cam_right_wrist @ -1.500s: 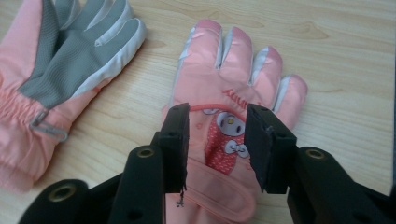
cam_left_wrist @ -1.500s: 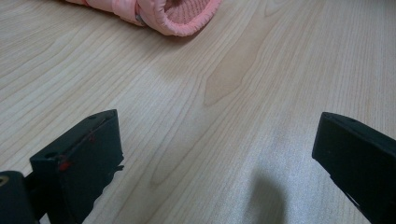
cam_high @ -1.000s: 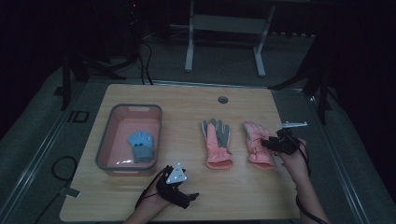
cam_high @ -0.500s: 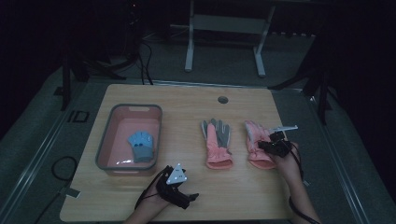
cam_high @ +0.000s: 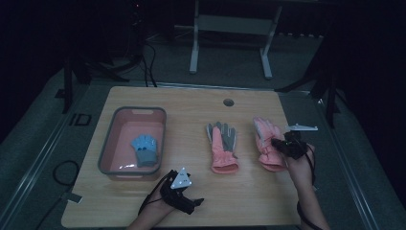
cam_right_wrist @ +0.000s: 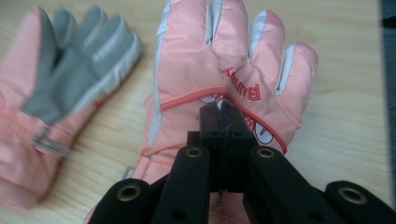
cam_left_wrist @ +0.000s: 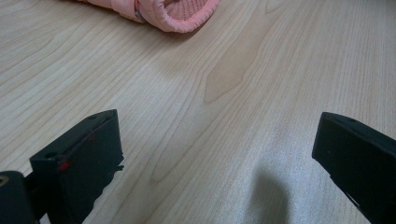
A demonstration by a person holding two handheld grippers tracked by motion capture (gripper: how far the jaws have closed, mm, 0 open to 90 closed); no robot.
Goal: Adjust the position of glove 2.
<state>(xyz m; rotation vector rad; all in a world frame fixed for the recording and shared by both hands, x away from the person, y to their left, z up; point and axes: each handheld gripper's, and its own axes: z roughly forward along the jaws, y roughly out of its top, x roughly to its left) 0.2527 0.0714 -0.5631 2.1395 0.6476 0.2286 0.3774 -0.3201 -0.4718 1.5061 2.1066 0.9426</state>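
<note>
A pink glove [cam_high: 265, 134] lies back up at the table's right, fingers pointing away; in the right gripper view its back [cam_right_wrist: 233, 56] carries red lettering. My right gripper [cam_high: 282, 145] is shut on that glove's fabric near the wrist, and its jaws [cam_right_wrist: 223, 114] have just been closing with the fabric pinched between them. A second pink glove [cam_high: 222, 143] with a grey palm [cam_right_wrist: 70, 84] lies to its left. My left gripper [cam_high: 191, 203] rests near the front edge, open [cam_left_wrist: 217, 140], holding nothing, with that glove's cuff [cam_left_wrist: 173, 11] ahead of it.
A pink basin [cam_high: 107, 148] stands at the table's left with a small blue glove [cam_high: 145, 148] inside. A round hole [cam_high: 228, 102] sits near the table's far edge. A metal stand's legs [cam_high: 194, 57] are on the floor beyond.
My right gripper has shifted slightly left onto the right pink glove and closed on its fabric. The left gripper has stayed where it was.
</note>
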